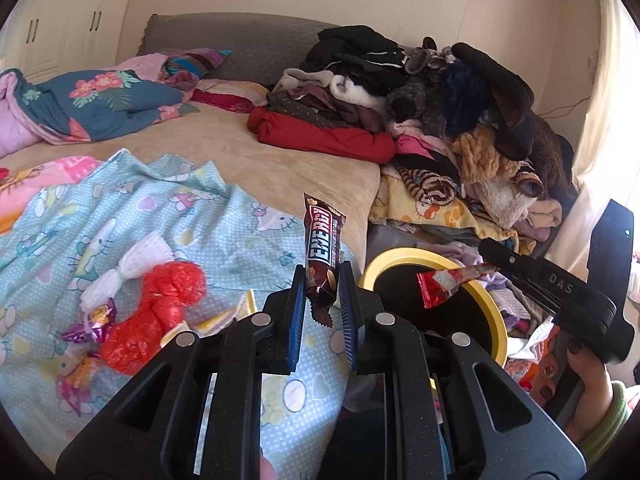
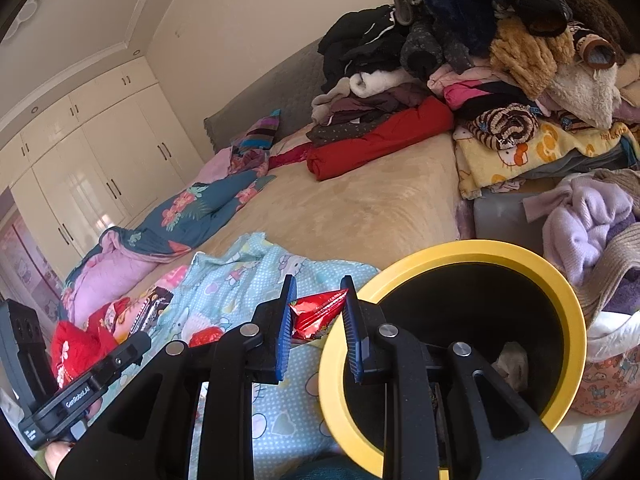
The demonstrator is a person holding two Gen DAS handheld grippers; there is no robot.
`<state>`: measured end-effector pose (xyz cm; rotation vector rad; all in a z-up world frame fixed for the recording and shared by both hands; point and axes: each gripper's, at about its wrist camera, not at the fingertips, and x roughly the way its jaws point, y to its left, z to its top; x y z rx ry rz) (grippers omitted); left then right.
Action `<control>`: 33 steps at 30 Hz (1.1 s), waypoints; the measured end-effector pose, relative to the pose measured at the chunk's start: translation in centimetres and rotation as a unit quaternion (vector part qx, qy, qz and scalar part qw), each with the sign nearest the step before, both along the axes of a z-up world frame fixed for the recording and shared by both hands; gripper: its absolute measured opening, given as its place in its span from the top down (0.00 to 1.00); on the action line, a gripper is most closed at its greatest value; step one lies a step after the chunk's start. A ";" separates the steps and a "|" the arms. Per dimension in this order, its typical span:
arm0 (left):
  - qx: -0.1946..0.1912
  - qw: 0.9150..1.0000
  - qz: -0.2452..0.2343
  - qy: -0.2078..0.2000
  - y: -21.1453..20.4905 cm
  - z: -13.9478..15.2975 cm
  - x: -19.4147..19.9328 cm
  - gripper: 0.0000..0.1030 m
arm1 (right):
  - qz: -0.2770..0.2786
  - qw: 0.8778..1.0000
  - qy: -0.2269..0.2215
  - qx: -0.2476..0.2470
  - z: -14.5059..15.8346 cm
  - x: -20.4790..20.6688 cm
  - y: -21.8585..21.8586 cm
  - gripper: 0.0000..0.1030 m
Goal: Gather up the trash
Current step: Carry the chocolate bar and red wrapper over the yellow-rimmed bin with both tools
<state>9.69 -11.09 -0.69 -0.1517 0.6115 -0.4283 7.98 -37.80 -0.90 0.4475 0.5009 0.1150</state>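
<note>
My left gripper [image 1: 322,276] is shut on a brown "ENERGY" bar wrapper [image 1: 323,240], held upright above the light blue cartoon sheet [image 1: 224,220]. My right gripper [image 2: 319,292] is shut on a crumpled red foil wrapper [image 2: 316,312] just left of the yellow-rimmed black bin [image 2: 560,280]. In the left wrist view the right gripper [image 1: 490,262] holds the red wrapper [image 1: 440,284] over the bin's rim [image 1: 496,308]. The left gripper [image 2: 142,342] shows at the lower left of the right wrist view. A red plastic bag [image 1: 160,304], a white foam net [image 1: 128,268] and a purple candy wrapper [image 1: 98,320] lie on the sheet.
A tall pile of clothes [image 1: 440,92] fills the bed's far right side, behind the bin. A floral quilt [image 1: 104,96] lies at the left. A patterned basket [image 2: 612,372] stands right of the bin. White wardrobes [image 2: 100,168] line the far wall. Crumpled paper [image 2: 512,364] lies inside the bin.
</note>
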 end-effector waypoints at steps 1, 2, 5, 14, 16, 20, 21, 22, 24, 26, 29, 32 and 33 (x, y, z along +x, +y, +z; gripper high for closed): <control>0.001 1.000 -0.003 0.000 -0.3 0.0 0.0 0.89 | -0.002 1.000 0.000 0.001 0.0 0.0 -0.3 0.79; 0.002 1.000 -0.006 0.000 -0.6 -0.1 -0.1 0.89 | -0.005 1.000 0.000 0.003 -0.1 0.0 -0.6 0.79; 0.004 1.000 -0.016 0.002 -1.5 -0.4 -0.2 0.89 | -0.014 1.000 0.001 0.007 -0.2 0.0 -1.5 0.79; 0.011 0.999 -0.040 0.004 -3.7 -0.9 -0.3 0.89 | -0.043 0.999 0.007 0.017 -1.0 -0.2 -4.0 0.79; 0.014 0.999 -0.046 0.005 -4.3 -1.1 -0.3 0.89 | -0.050 0.999 0.008 0.020 -1.3 -0.2 -4.5 0.79; 0.016 0.998 -0.059 0.008 -5.5 -1.4 -0.2 0.89 | -0.063 0.998 0.013 0.025 -1.8 -0.2 -5.6 0.79; 0.018 0.998 -0.063 0.008 -5.9 -1.5 -0.2 0.89 | -0.065 0.997 0.014 0.025 -1.9 -0.2 -5.9 0.79; 0.020 0.998 -0.066 0.009 -6.3 -1.7 -0.2 0.89 | -0.069 0.997 0.015 0.026 -2.1 -0.2 -6.2 0.79; 0.022 0.997 -0.074 0.010 -6.9 -1.9 -0.2 0.89 | -0.074 0.997 0.018 0.027 -2.4 -0.2 -6.7 0.79; 0.025 0.996 -0.079 0.012 -7.6 -2.1 -0.2 0.89 | -0.081 0.996 0.021 0.027 -2.7 -0.2 -7.2 0.79; 0.028 0.996 -0.087 0.017 -8.4 -2.6 -0.2 0.89 | -0.090 0.995 0.026 0.028 -3.2 -0.1 -7.8 0.79; 0.033 0.995 -0.096 0.022 -9.1 -3.1 -0.1 0.89 | -0.098 0.994 0.031 0.028 -3.8 -0.2 -8.4 0.79; 0.035 0.994 -0.098 0.023 -9.4 -3.2 -0.1 0.89 | -0.101 0.994 0.033 0.028 -4.1 -0.1 -8.6 0.79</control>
